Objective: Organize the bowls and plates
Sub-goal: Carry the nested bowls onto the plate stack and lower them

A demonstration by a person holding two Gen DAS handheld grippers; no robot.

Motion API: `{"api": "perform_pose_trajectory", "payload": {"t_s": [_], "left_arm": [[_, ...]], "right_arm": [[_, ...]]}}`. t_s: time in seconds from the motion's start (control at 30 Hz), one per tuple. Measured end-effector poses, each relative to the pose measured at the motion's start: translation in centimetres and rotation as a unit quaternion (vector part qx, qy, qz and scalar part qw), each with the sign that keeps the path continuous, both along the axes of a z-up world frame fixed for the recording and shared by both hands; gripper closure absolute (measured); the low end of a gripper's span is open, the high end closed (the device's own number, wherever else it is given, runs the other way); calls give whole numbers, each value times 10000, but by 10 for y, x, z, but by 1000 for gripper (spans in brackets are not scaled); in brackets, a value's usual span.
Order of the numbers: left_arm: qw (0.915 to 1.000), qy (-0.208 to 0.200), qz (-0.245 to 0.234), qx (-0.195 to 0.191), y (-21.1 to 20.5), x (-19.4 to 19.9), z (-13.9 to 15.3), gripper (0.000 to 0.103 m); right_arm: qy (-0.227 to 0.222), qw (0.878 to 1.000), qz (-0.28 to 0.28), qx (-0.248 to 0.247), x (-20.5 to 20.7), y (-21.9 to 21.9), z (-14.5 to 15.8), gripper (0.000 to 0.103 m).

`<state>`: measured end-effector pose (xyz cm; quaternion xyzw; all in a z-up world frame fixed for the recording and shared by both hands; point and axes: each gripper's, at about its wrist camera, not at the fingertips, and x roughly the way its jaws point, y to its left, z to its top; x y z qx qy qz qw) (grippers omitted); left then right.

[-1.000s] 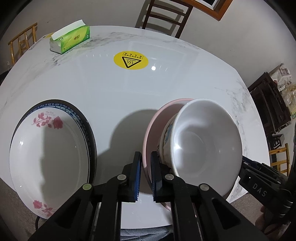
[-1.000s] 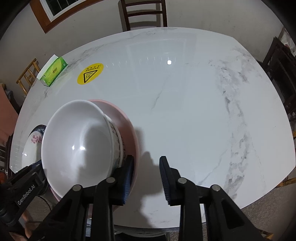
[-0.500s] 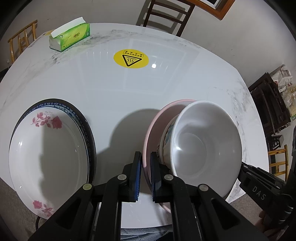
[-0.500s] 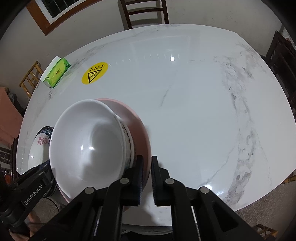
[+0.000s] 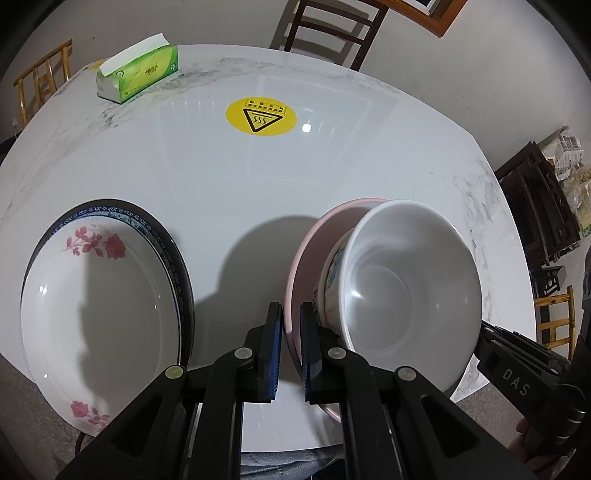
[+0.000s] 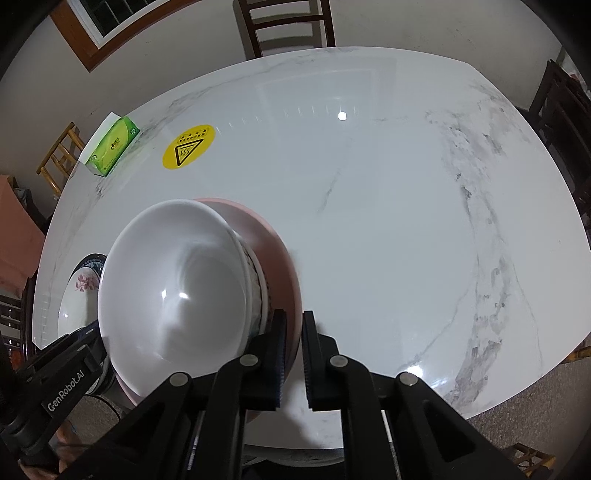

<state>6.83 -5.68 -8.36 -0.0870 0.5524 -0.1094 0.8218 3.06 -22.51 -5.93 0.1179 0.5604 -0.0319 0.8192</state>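
Observation:
A pink plate [image 5: 310, 243] carries a white bowl [image 5: 410, 291] with a patterned outside, near the table's front edge. My left gripper [image 5: 291, 347] is shut on the pink plate's left rim. My right gripper [image 6: 293, 350] is shut on the same plate's right rim [image 6: 284, 258], with the white bowl [image 6: 177, 291] just to its left. A white rose-patterned plate [image 5: 96, 295] lies stacked on a blue-rimmed plate [image 5: 162, 236] at the front left; this stack also shows in the right wrist view [image 6: 81, 284].
A green tissue box [image 5: 138, 74] sits at the table's far left. A yellow hot-surface sticker [image 5: 260, 117] marks the marble table [image 5: 369, 155]. Wooden chairs [image 5: 328, 29] stand behind the table, and dark furniture [image 5: 535, 206] stands to the right.
My right gripper closed from open onto the pink plate's right rim. The left gripper stayed shut on the left rim. The plate and bowl have barely shifted.

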Motion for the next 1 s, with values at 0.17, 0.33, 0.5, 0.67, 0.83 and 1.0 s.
{"api": "perform_pose_trajectory", "payload": {"t_s": [0.17,0.33,0.5,0.67,0.83,1.0], "left_arm": [[10000,-43,27,-12,2,-1,5,98],[10000,-69,59,8,7,-1,12,98],[9999,-123,96,46,15,-2,20,98],[9996,-186,178,64,27,-2,29,98],[9993,-247,259,72,41,-2,36,98],[9988,-293,376,102,58,-3,43,98]], "right_arm": [[-29,10000,19,-28,2,4,6,95],[-48,9999,97,-43,4,9,12,95],[-65,9998,194,-25,8,18,19,95],[-137,9993,332,-80,11,32,28,95],[-178,9988,454,-106,17,46,36,95],[-209,9980,587,-112,22,63,42,95]]}}
